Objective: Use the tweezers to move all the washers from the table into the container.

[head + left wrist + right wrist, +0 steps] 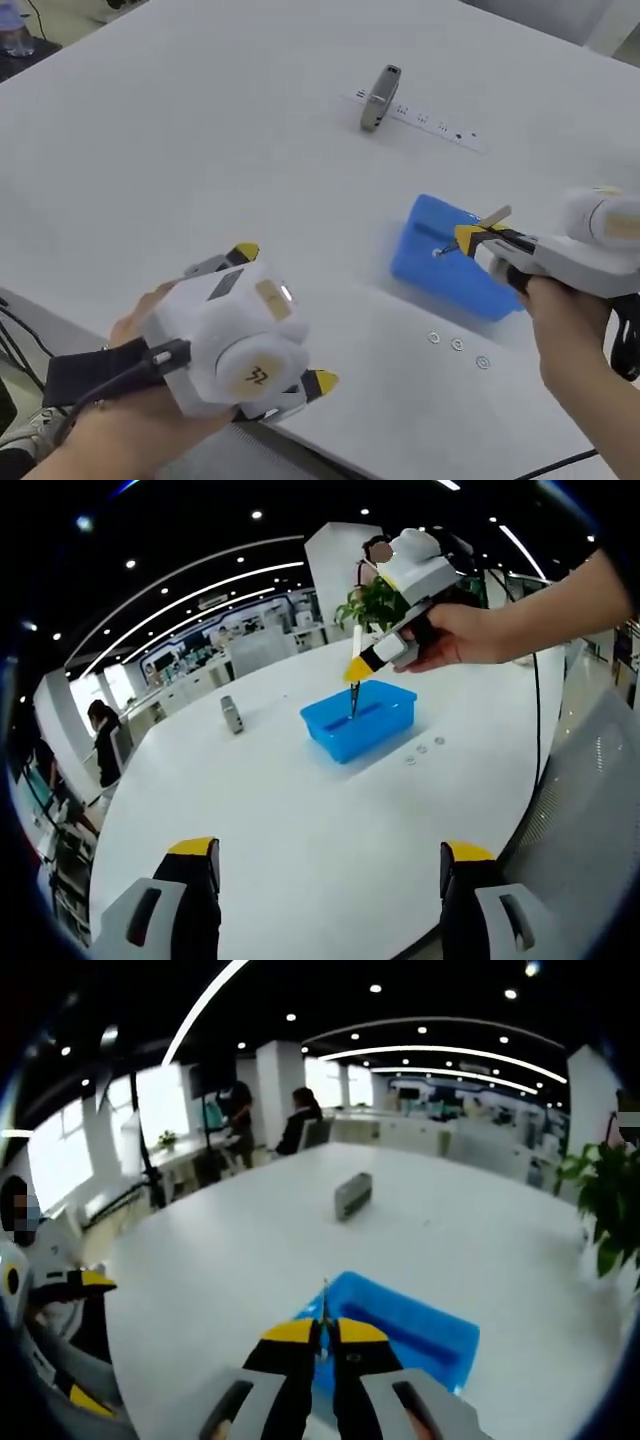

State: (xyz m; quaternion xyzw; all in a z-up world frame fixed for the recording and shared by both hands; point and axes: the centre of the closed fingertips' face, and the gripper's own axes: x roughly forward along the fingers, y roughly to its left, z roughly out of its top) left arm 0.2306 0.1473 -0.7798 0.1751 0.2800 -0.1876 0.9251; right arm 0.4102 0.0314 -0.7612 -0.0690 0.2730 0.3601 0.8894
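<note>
Jaws of left gripper wide, right gripper pinching thin tweezers over blue container

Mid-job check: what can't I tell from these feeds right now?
1. Whether the tweezers carry anything: the tips are too small in the left gripper view and blurred in the head view.
2. What lies inside the container: the right gripper covers part in the head view, and the near wall hides most of its floor in the left gripper view.
3. The grey object beyond: too small to identify.
</note>
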